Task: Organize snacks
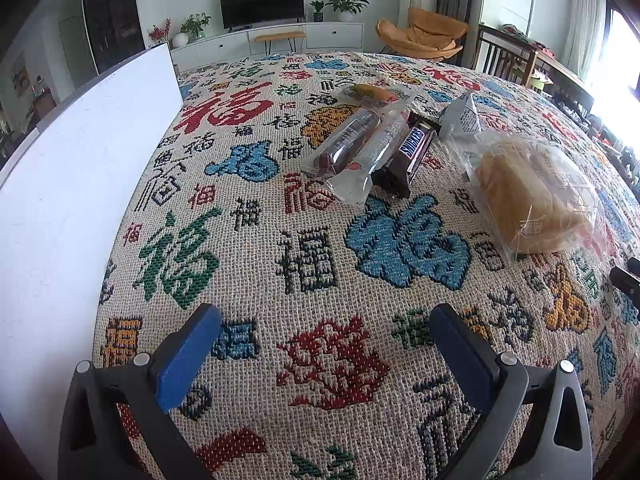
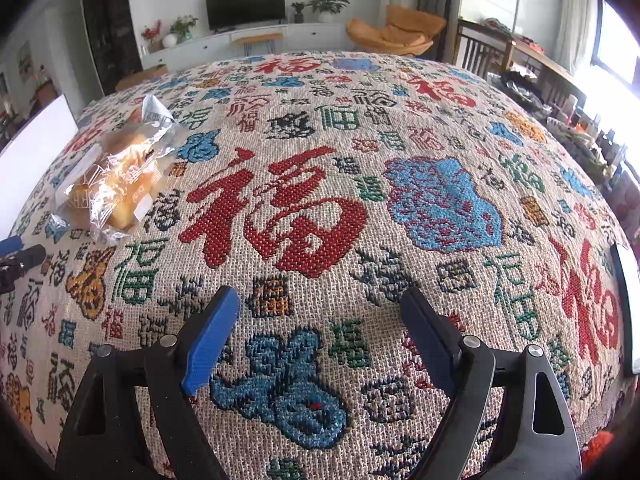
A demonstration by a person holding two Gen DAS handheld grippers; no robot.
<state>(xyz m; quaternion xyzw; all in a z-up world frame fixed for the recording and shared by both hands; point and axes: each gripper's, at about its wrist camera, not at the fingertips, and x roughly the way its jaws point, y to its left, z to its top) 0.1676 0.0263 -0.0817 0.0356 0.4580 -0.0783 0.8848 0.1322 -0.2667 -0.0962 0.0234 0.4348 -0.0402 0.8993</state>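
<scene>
Both tools hang over a surface (image 1: pixel 248 264) covered by a woven cloth (image 2: pixel 280 208) with coloured characters. The left tool (image 1: pixel 324 322) has its blue pads spread wide with only cloth between them. The right tool (image 2: pixel 320 308) is likewise spread, nothing between its pads.

The snacks lie in a loose group toward the far middle of the surface. A bread bag (image 1: pixel 532 196) sits nearest, on the right of the group. Just left of it lie a Snickers bar (image 1: pixel 408 156), a clear-wrapped white stick (image 1: pixel 372 156) touching it, and a clear-wrapped dark roll (image 1: pixel 344 140) beside that. Behind them rest a grey pouch (image 1: pixel 462 116) and a yellow-orange snack (image 1: pixel 370 93) in clear wrap.

A white board (image 1: pixel 68 184) stands along the left edge. In the right wrist view another white-faced panel (image 2: pixel 630 304) shows at the right edge.
</scene>
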